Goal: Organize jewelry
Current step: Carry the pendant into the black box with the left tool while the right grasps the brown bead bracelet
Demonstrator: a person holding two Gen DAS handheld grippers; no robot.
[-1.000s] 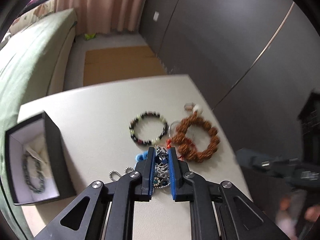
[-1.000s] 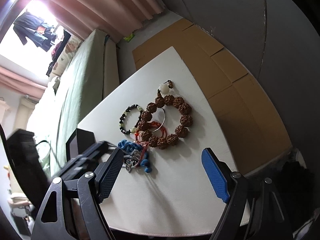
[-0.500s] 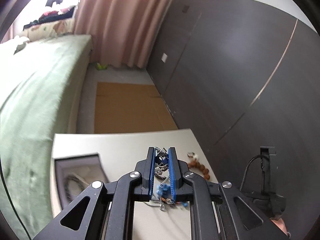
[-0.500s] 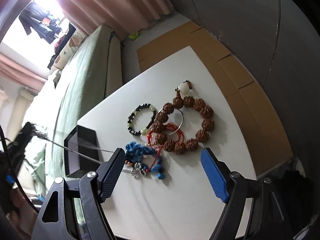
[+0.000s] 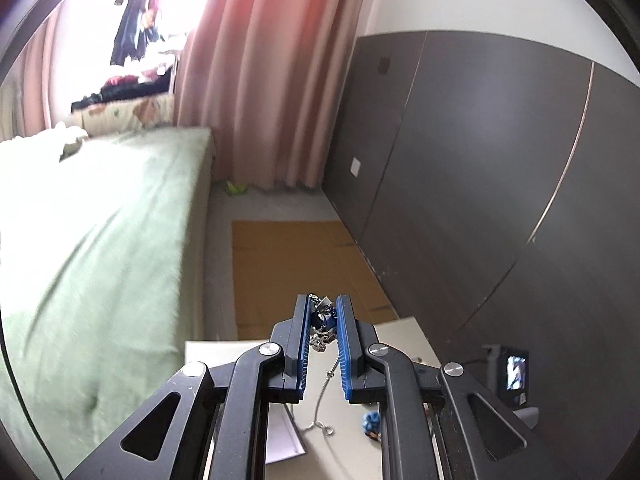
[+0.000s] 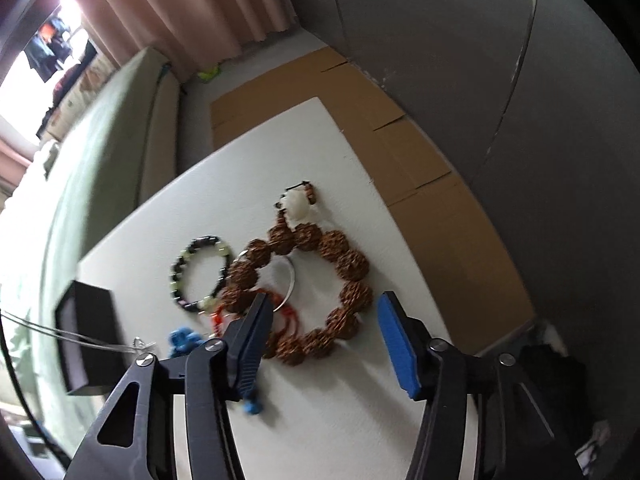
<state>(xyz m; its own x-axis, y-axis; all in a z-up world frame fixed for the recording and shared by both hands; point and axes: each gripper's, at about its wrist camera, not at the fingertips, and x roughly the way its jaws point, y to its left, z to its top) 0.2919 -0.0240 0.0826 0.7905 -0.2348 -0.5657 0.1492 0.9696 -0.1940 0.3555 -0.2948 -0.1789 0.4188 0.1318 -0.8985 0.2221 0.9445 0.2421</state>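
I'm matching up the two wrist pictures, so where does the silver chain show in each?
Left wrist: silver chain hangs bottom centre, its charms pinched in the left gripper.
Right wrist: it runs taut from the left edge past the black box.
Shared landmark: the cardboard on the floor.

You face a dark grey panelled wall (image 5: 460, 184) on the right, pink curtains (image 5: 256, 80) at the far bright window (image 5: 100, 20), a green-covered bed (image 5: 88, 220) on the left, and flattened cardboard (image 5: 288, 268) on the grey floor (image 5: 264, 204).

Window (image 5: 80, 20) glare, motion blur, fisheye-bent edges, dim table (image 6: 320, 152).
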